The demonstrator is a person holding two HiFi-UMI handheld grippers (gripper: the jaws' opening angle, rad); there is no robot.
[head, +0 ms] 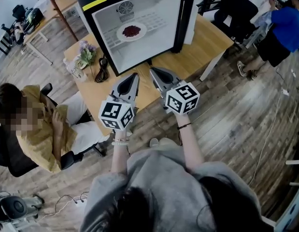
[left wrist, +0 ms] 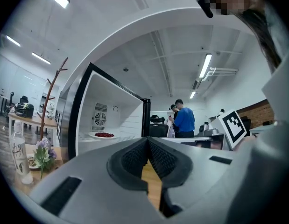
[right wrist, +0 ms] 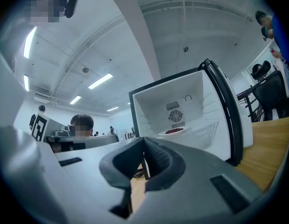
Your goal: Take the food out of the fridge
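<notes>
A small fridge stands open on the wooden table, its white inside facing me. On its shelf lies a white plate of red food, also seen in the left gripper view and the right gripper view. My left gripper and right gripper are held side by side just in front of the table's near edge, pointing level at the fridge. Both are shut and hold nothing. Neither touches the fridge or the plate.
Left of the fridge on the table are a vase of flowers, a clear bottle and a coiled black cable. A person sits at the left. Another in blue stands at the far right. The fridge door hangs at the right.
</notes>
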